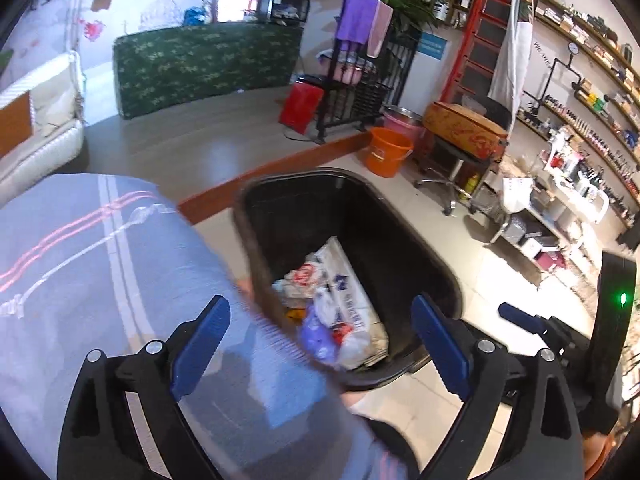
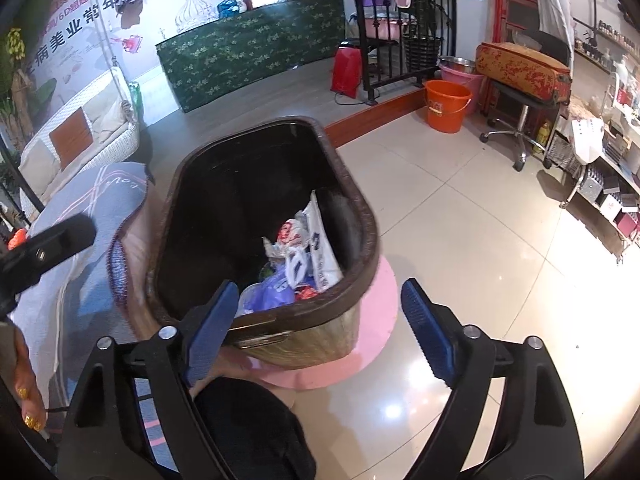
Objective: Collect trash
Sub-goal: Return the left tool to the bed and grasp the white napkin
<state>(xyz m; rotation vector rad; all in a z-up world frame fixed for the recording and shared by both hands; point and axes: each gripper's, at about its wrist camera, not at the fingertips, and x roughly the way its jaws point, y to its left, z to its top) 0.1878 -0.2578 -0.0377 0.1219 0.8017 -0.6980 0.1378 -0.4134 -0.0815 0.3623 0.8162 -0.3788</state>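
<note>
Tiled floor (image 2: 460,220) fills the centre and right of both wrist views; on it, at mid-frame, stands the oval dark-rimmed waste bin (image 2: 362,216), resting on a pink round mat (image 2: 380,320). Pressed against the bin's left side is a grey-blue cushion with pink and white stripes (image 1: 80,260), which fills the lower left of the left wrist view. Inside the bin, toward its lower right, lies the collected trash (image 2: 296,256): crumpled plastic bags, white printed wrappers and a purple bag. The left gripper (image 1: 320,348) frames the lower edge of its view with jaws spread wide and nothing between the blue pads; the right gripper (image 2: 316,328) likewise stands wide apart and empty over the bin's near rim. Judged from this layout, the drop-off step appears complete, both tools having let go above the bin. The next move probably calls for turning away from the bin to find any remaining litter; none is evident on the floor here.
</note>
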